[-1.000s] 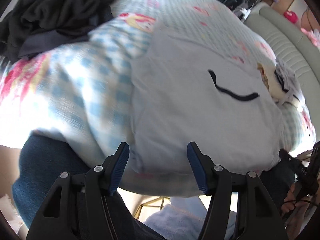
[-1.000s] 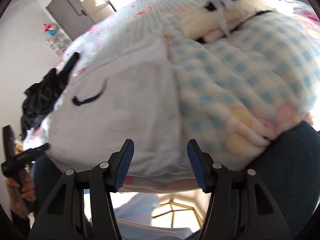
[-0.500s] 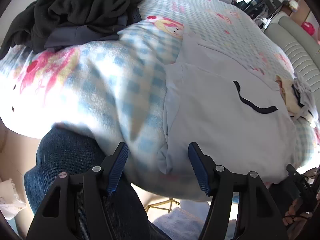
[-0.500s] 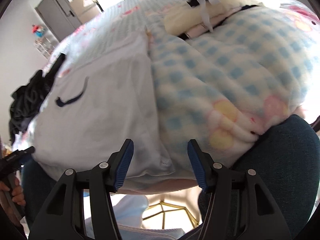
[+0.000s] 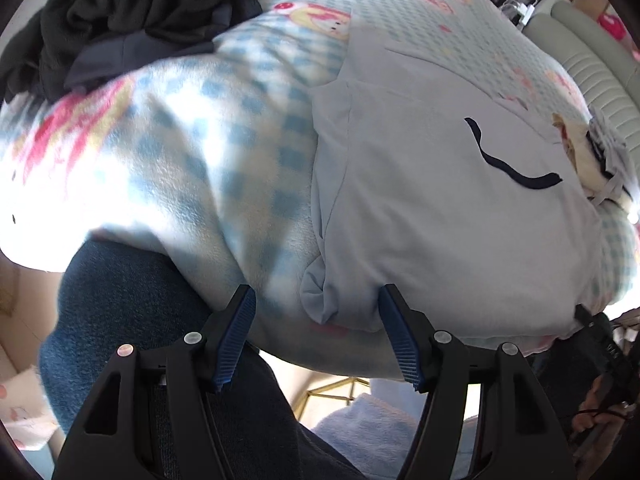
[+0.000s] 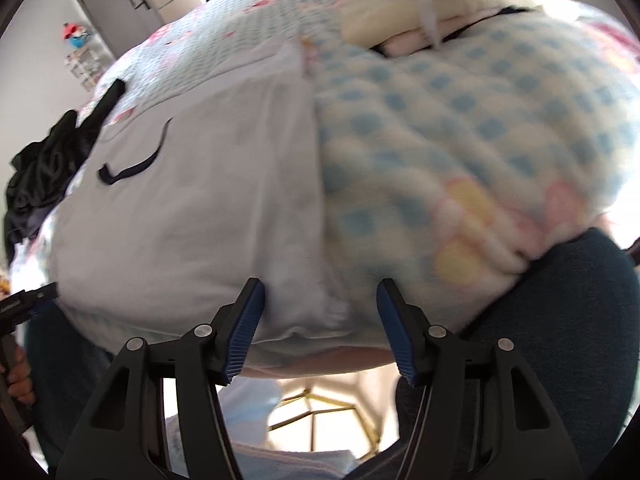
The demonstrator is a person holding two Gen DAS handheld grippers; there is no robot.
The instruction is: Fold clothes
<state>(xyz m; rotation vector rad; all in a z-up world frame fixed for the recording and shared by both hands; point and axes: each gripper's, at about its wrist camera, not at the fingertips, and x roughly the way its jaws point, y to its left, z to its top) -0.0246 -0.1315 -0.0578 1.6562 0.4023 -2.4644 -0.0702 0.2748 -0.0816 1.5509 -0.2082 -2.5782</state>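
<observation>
Pale blue garment lies spread flat on the bed's checked blanket, near the bed's front edge; a dark curved mark shows on its upper face.

Left tongs: jaws apart, nothing clamped. The garment's near left corner, slightly curled, sits between the blue pads, with no pad pressing on it.

Right tongs: jaws apart, released. The garment's near right corner lies between them; pads are clear of the cloth.

Left wrist view only: heap of black clothes at far left of the bed, well apart from the garment; a ribbed pale headboard or cushion at right; the other tongs and the hand holding them at lower right.

Right wrist view only: grey door and a small shelf in the background; stack of folded cream and white items at far right of the bed, blurred. A leg in blue denim at lower right.

No containers visible in either view.
</observation>
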